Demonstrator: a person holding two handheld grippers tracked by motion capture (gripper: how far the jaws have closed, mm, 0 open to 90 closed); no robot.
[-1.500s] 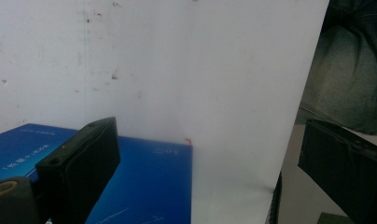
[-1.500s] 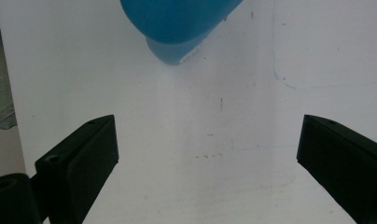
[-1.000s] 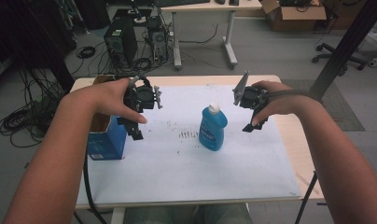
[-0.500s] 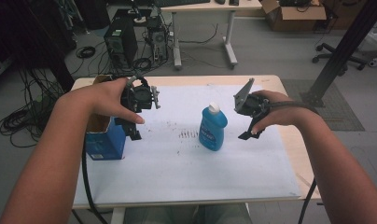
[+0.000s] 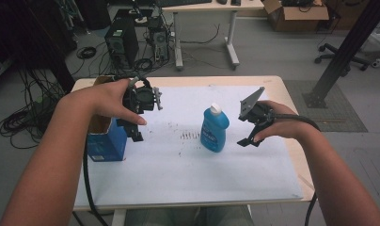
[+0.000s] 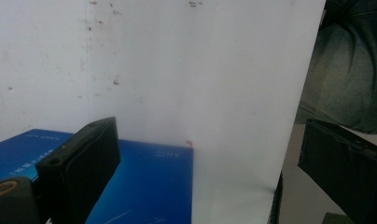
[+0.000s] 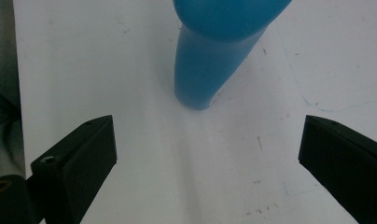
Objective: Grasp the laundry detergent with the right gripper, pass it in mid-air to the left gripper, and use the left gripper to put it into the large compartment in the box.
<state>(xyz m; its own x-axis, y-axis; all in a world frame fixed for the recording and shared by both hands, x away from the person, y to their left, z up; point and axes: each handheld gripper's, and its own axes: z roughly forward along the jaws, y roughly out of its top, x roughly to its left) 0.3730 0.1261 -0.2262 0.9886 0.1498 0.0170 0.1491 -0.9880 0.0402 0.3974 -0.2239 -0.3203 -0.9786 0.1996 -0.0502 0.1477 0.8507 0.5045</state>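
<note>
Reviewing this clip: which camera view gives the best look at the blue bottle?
The high view: the whole blue bottle stands upright on the white sheet, white cap included. The right gripper view catches its lower body and base between open jaws. The left gripper view faces a blue box instead.

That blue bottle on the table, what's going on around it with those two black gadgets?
A person holds a two-jaw gripper in each hand over a white-covered table. The blue bottle stands upright in the middle, untouched. The right gripper hovers beside it with jaws wide open, facing the bottle. The left gripper, also open and empty, hangs by an open blue box at the table's left.
</note>
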